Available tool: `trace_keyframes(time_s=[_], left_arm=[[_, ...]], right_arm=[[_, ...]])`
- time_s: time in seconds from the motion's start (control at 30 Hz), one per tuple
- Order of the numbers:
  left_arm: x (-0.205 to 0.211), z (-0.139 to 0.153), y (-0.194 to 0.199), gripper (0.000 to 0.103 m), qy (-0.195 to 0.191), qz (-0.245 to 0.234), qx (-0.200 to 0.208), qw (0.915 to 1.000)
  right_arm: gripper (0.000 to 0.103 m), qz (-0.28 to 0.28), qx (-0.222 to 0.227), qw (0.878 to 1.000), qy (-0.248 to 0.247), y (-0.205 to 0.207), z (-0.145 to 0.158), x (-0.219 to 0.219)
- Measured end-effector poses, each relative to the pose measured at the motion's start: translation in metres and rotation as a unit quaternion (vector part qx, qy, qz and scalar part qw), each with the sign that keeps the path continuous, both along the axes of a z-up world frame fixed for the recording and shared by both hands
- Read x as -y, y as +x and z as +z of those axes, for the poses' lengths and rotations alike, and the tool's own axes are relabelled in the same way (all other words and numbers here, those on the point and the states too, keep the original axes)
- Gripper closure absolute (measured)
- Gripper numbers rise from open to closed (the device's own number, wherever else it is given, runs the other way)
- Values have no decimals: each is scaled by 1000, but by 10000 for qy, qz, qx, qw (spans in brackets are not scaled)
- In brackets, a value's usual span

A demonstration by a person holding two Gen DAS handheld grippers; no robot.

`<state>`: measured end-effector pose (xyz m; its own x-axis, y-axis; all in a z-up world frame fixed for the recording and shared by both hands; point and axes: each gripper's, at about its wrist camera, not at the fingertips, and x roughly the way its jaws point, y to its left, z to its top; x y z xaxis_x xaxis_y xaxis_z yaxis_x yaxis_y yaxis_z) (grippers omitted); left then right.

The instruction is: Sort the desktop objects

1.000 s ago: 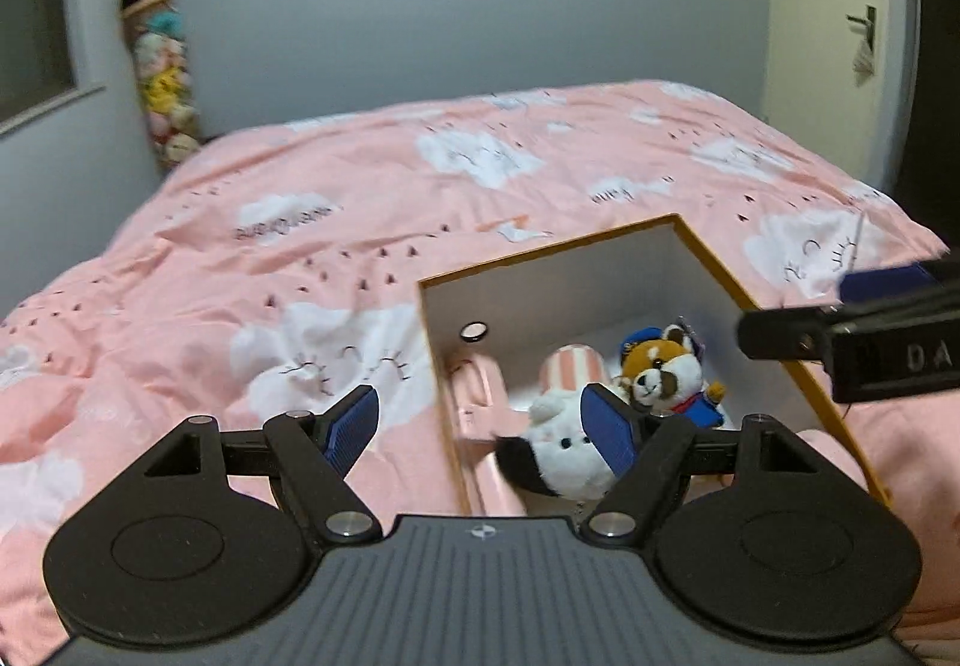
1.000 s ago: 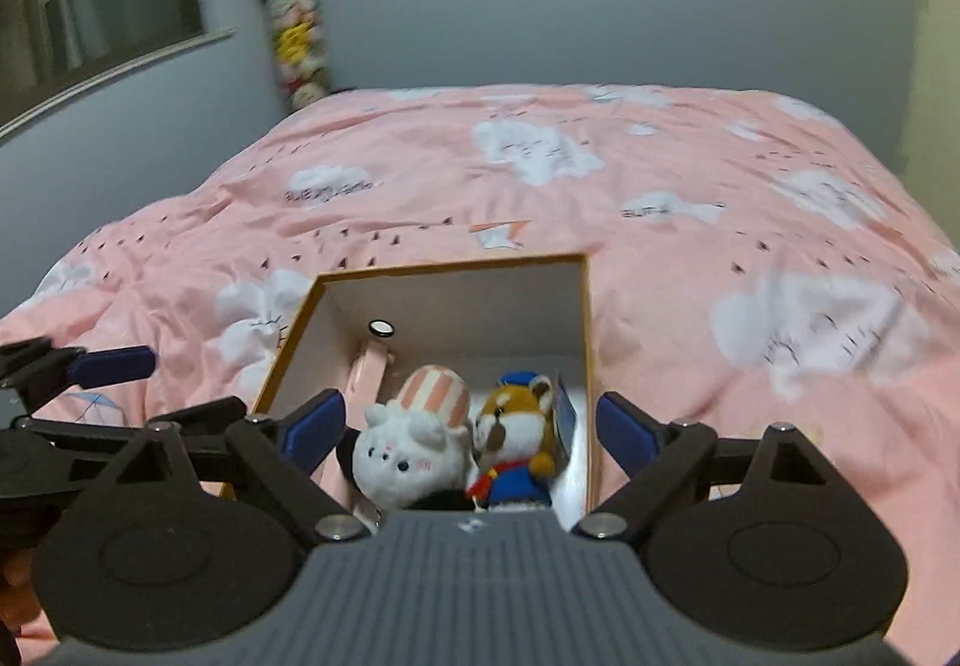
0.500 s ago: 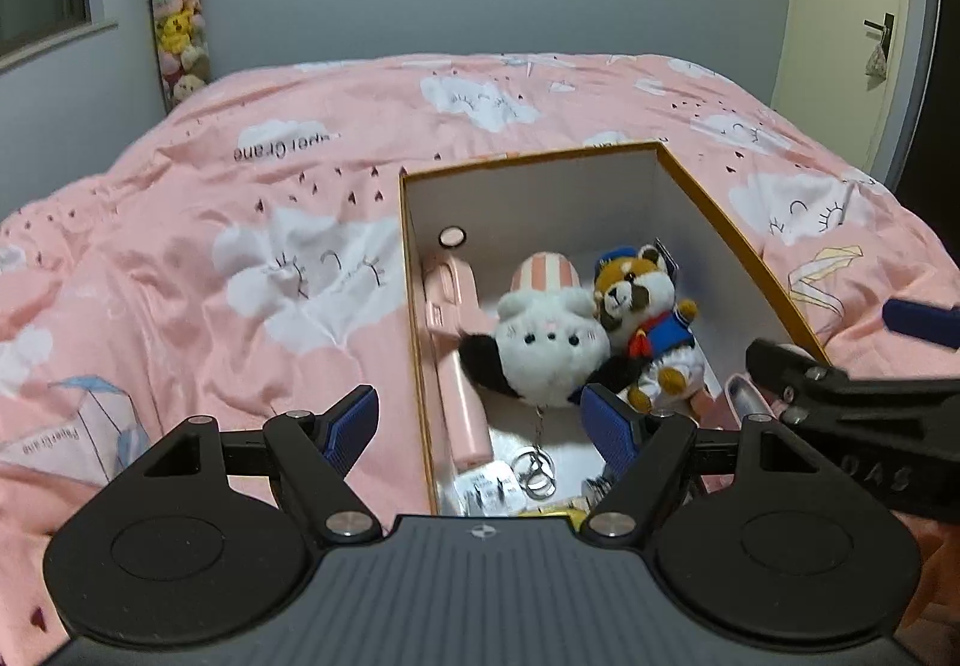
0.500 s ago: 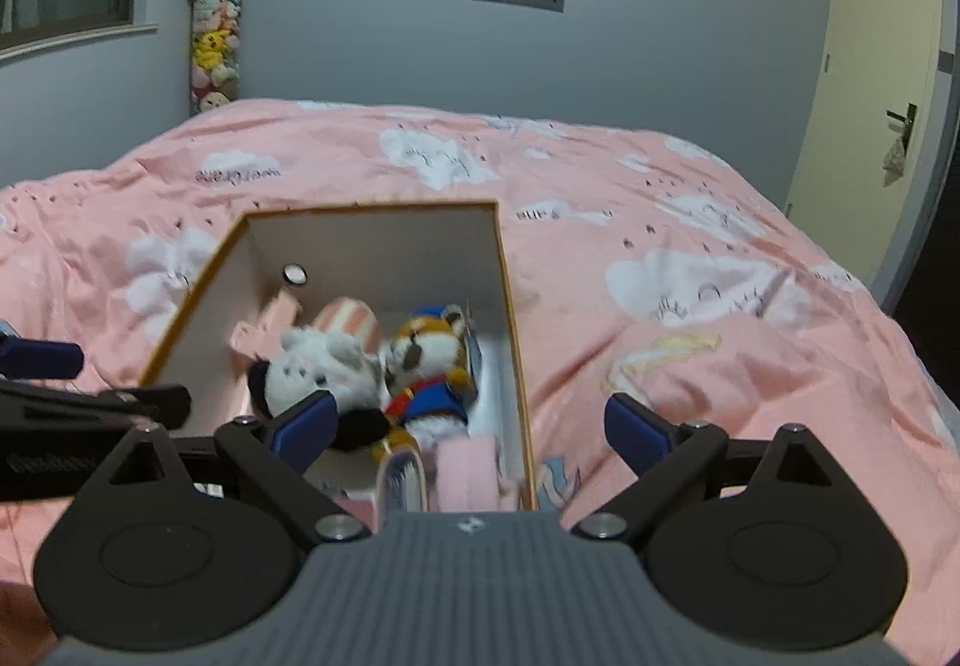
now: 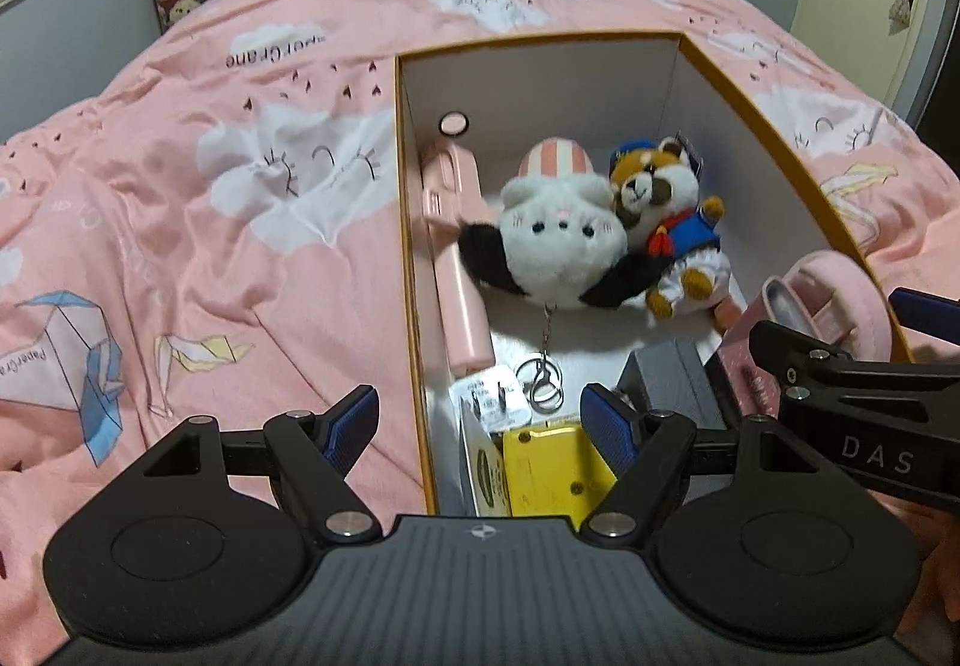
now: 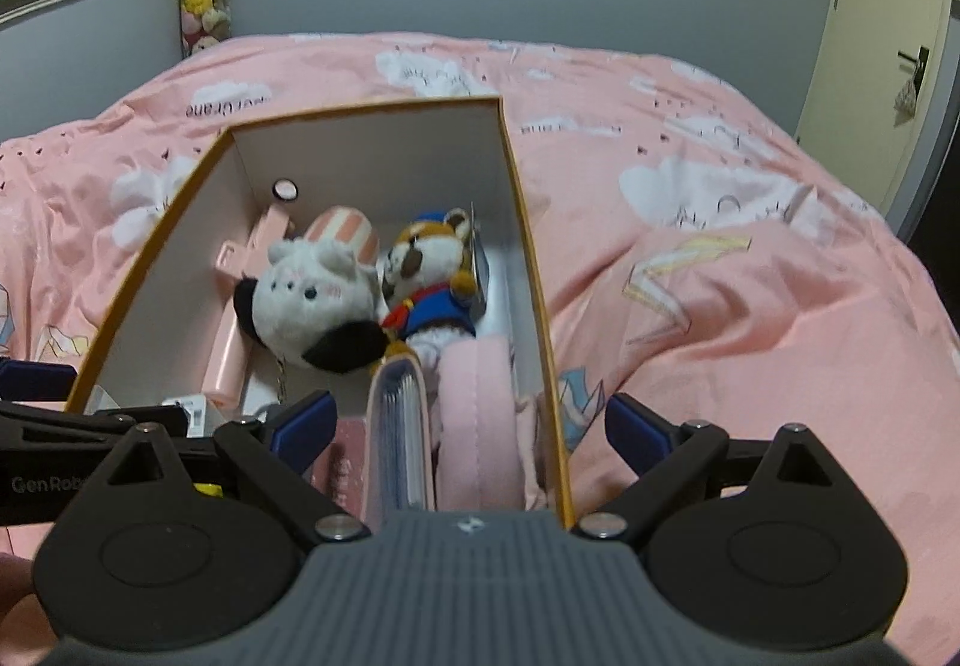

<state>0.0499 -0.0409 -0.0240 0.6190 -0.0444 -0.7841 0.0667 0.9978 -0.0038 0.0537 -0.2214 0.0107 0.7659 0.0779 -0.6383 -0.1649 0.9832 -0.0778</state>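
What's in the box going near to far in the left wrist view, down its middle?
yellow card → key ring → white plush → striped pink hat → far wall of the box.

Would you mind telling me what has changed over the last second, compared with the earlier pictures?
Both open grippers came in closer over the box, so its near end now shows: a yellow card, a grey block and a pink pouch. The left gripper and right gripper took hold of nothing. The white plush and the fox plush lie as before.
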Motion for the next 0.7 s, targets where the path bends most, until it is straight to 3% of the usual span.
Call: trace_keyframes(time_s=[0.1, 0.7], left_arm=[[1, -5, 2, 16, 36, 10, -154, 9999], [-1, -6, 1, 16, 37, 50, -191, 9998]], right_arm=[[7, 6, -73, 10000, -39, 0, -4, -1], [4, -44, -314, 9995, 65, 5, -10, 2]])
